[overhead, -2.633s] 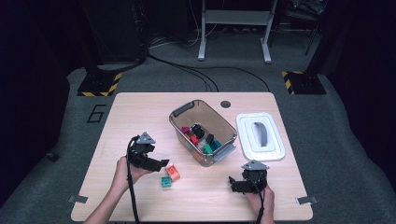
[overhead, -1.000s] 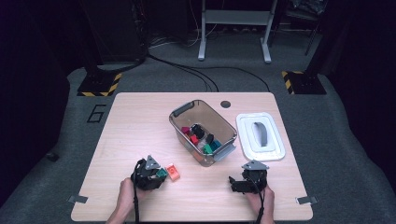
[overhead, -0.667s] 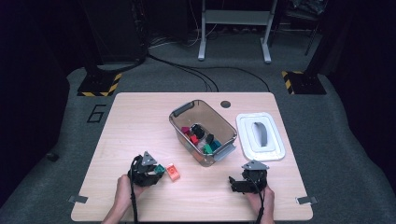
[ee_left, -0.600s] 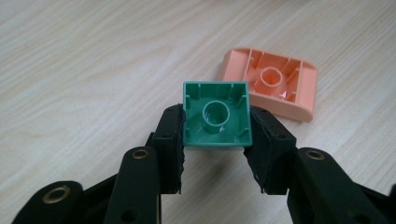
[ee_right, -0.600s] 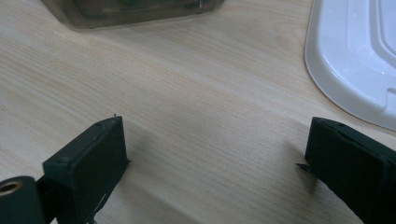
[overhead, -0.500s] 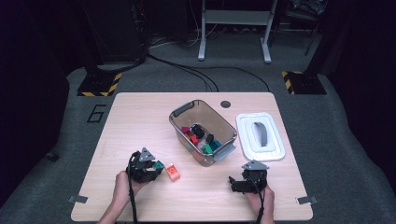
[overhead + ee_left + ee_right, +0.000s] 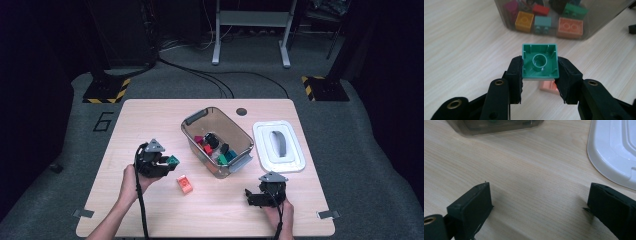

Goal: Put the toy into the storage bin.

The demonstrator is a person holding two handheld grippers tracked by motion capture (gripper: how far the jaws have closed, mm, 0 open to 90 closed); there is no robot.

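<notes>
My left gripper (image 7: 167, 163) (image 7: 539, 72) is shut on a green brick (image 7: 540, 61) (image 7: 172, 160), held above the table with its hollow underside facing the camera. An orange brick (image 7: 184, 184) (image 7: 548, 86) lies on the wood just below and right of it. A clear bin (image 7: 218, 141) (image 7: 599, 25) with several coloured bricks stands at the table's middle. My right gripper (image 7: 252, 196) (image 7: 539, 202) rests near the front right of the table, open, with bare wood between its jaws.
A white lid (image 7: 278, 146) (image 7: 616, 152) lies right of the bin. The wooden table (image 7: 150, 120) has a dark round hole (image 7: 242, 111) near its far edge. Dark floor with cables and stand legs surrounds the table.
My left gripper took the green brick off the table beside the orange one and lifted it up and leftward. The orange brick stays on the table. The right gripper has not moved.
</notes>
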